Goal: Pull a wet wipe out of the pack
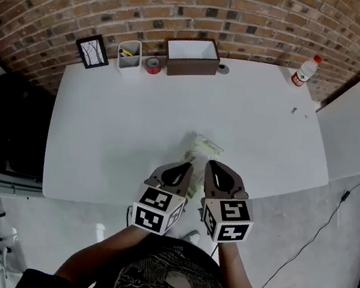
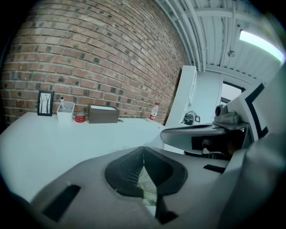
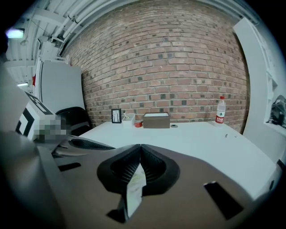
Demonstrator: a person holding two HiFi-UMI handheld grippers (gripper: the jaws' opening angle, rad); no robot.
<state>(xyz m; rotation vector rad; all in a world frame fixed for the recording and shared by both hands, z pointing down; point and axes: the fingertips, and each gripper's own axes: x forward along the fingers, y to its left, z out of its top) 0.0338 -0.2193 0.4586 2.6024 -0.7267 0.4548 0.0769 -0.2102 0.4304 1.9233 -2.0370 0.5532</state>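
2 grippers shut at the pack (image 1: 204, 145), near the front edge of the table (image 1: 123, 116).
We see the left gripper (image 1: 186, 168) with its jaws pressed together on the pack's green film, which shows in the gap behind the tips in its own view. The right gripper (image 1: 212, 166) pinches a pale strip (image 3: 135, 188) with faint green print between its closed jaws; we cannot tell whether it is a wipe or the flap. The pack lies on the white table just ahead of both grippers, which sit side by side, close together. Along the far edge by the brick wall stand a frame (image 1: 93, 51), a cup (image 1: 129, 54), a tape roll (image 1: 153, 65) and a box (image 1: 192, 56), with 1 bottle (image 1: 305, 71) at the far right corner.
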